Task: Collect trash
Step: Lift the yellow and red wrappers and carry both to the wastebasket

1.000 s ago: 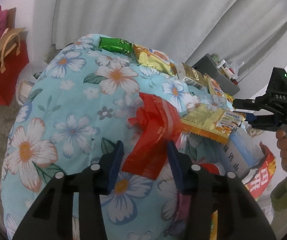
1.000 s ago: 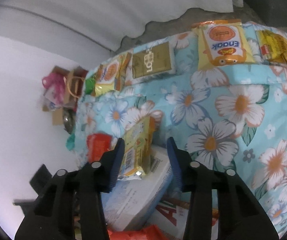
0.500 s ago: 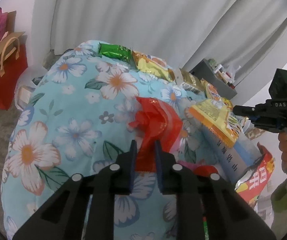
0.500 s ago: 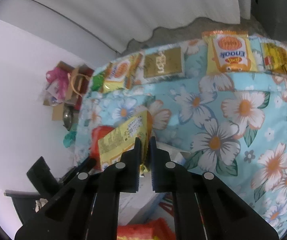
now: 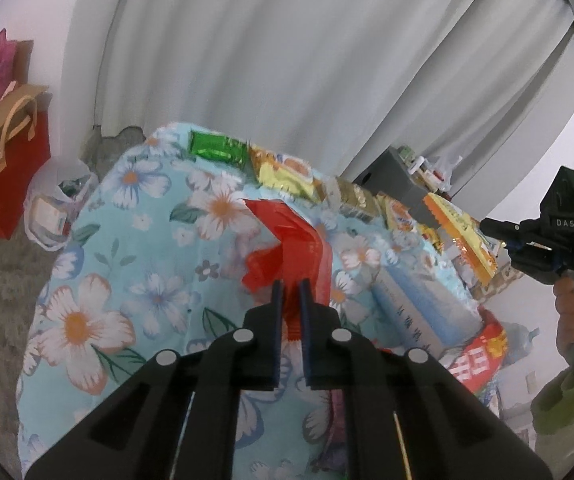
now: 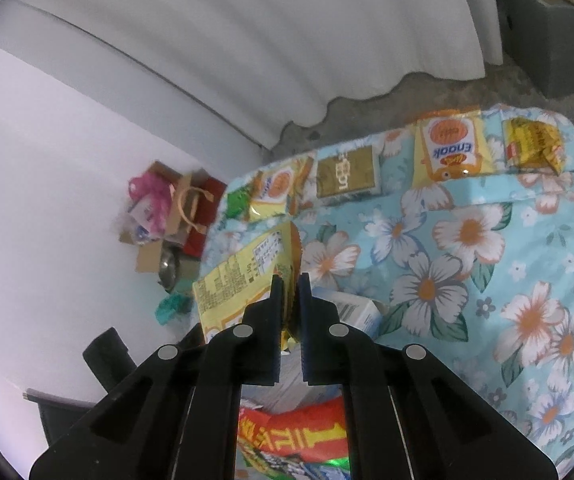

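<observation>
Red and crinkled, a glossy plastic wrapper (image 5: 295, 248) is pinched at its lower end by the left gripper (image 5: 291, 292), whose jaws are clenched on it. The wrapper rises from the fingertips up and away from the camera, its long axis running roughly along the fingers, with one folded flap sticking out to the left. It hangs above a table covered in a light-blue flowered cloth (image 5: 127, 240).

The right gripper (image 6: 290, 288) is likewise closed, grasping a yellow snack packet (image 6: 243, 276) by its orange crimped edge. The packet is flat, printed with small text on the visible back, and fans out to the left of the fingers, its long axis slanting up toward the right. Below it lie a white carton (image 6: 351, 312) and a red bag (image 6: 299, 428) with yellow lettering.

Along the far edge of the cloth sit a green wrapper (image 5: 217, 148) and several yellow and gold packets (image 6: 347, 174).
</observation>
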A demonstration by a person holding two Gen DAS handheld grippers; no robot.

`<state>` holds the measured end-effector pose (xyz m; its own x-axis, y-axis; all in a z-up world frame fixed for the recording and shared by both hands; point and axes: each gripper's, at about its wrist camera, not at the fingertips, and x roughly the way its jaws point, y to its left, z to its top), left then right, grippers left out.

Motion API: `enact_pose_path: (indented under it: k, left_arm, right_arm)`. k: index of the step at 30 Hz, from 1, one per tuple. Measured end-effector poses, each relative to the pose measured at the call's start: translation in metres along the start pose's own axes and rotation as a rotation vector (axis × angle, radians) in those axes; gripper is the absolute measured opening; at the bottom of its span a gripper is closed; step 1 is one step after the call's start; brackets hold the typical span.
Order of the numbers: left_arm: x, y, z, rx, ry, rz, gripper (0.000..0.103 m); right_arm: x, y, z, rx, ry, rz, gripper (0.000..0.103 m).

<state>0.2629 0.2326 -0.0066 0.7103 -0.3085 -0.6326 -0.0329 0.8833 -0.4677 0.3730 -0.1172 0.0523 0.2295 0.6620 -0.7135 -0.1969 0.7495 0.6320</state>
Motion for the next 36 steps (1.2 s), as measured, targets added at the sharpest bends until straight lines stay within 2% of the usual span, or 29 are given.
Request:
enact_pose_path:
  k: [8,17,27,36]
  left_arm:
    - [-0.030,-0.007,0.006,0.018,-0.063,-0.013,0.007]
    - [-0.075,-0.030,0.003,0.053,-0.120,-0.059,0.007]
    - [-0.118,-0.073,-0.012,0.124,-0.154,-0.169,0.007]
    - [-0.146,-0.127,-0.025,0.239,-0.164,-0.298,0.007]
  right_arm:
    - [-0.033,0.004,-0.010,-0.005,-0.068,0.059,0.006]
    - [-0.077,0.006,-0.039,-0.006,-0.151,0.123,0.006]
    - [-0.133,0.002,-0.095,0.014,-0.273,0.157,0.006]
    - [-0.184,-0.027,-0.162,0.108,-0.400,0.150,0.006]
